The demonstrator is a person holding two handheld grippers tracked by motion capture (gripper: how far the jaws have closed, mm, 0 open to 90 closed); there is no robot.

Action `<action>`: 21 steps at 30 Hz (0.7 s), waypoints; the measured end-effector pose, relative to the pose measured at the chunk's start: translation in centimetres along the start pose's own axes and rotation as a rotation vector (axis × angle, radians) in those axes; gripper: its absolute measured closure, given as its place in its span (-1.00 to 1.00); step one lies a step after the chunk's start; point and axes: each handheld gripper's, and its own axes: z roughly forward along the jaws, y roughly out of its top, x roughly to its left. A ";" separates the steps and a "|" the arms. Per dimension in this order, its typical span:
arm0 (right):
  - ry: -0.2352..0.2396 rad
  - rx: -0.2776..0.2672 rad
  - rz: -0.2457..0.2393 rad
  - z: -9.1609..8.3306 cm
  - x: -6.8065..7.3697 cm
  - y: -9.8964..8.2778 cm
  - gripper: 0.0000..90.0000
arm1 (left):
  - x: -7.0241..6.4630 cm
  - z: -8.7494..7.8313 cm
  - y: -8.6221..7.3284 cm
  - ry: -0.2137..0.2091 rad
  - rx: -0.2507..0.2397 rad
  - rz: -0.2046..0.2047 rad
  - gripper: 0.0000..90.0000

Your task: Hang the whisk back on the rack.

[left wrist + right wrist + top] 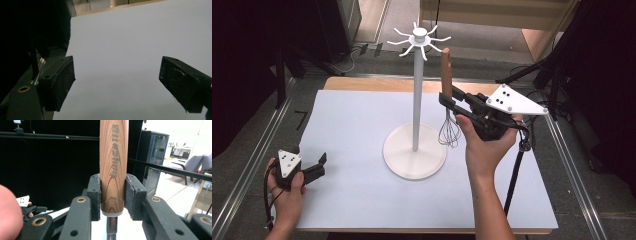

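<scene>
- A whisk (448,100) with a wooden handle (113,167) is held upright, handle up and wire loops down, and is pinched at the lower end of the handle between the two jaws of the right gripper (452,100).
- In the right gripper view the handle is seen pressed on both sides by the black pads (95,195), with the metal stem (111,226) dropping below them.
- The wire loops (449,134) hang under the jaws, just beside the pole of a white stand (416,90) and above the edge of its round base (412,160).
- Curved white hooks (419,40) are spread at the top of the stand, above and to the left of the handle's tip.
- The right hand (484,145) is wrapped around the gripper body behind the jaws.
- The left gripper (319,165) is held low by the left hand (287,187), well apart from the stand, with its jaws spread wide and nothing between them.
- In the left gripper view the white table sheet (120,50) is seen between the pads (61,82).
</scene>
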 end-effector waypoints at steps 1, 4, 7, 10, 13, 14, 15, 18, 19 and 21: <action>0.001 0.001 0.004 0.0 0.0 0.0 0.56 | 0.0 0.0 0.0 0.000 0.001 0.002 -0.68; 0.003 0.002 0.002 0.2 0.0 0.0 0.56 | 0.0 0.0 0.0 0.000 0.001 0.000 -0.68; 0.003 0.004 0.000 0.4 0.0 0.1 0.56 | 0.0 0.0 0.0 -0.001 0.001 0.000 -0.68; 0.002 0.011 -0.005 0.5 0.1 0.2 0.56 | 0.0 0.0 0.0 -0.001 0.001 0.000 -0.68; 0.001 0.013 -0.006 0.7 0.1 0.2 0.56 | 0.0 0.0 0.0 0.000 0.000 -0.003 -0.68; 0.001 0.012 -0.003 0.8 0.1 0.1 0.56 | 0.0 0.0 0.0 0.000 0.001 -0.001 -0.68; 0.004 0.016 0.002 0.8 0.1 0.1 0.56 | 0.0 0.0 0.0 0.000 0.001 -0.002 -0.68; 0.006 0.020 0.001 1.1 0.1 -0.1 0.56 | 0.0 0.0 0.0 0.001 0.001 -0.005 -0.68; 0.006 0.018 -0.001 1.1 0.1 -0.1 0.56 | 0.0 0.0 0.0 0.000 0.000 -0.006 -0.68; 0.005 0.019 0.003 1.2 0.1 -0.2 0.56 | 0.0 0.0 0.0 -0.001 0.000 -0.007 -0.68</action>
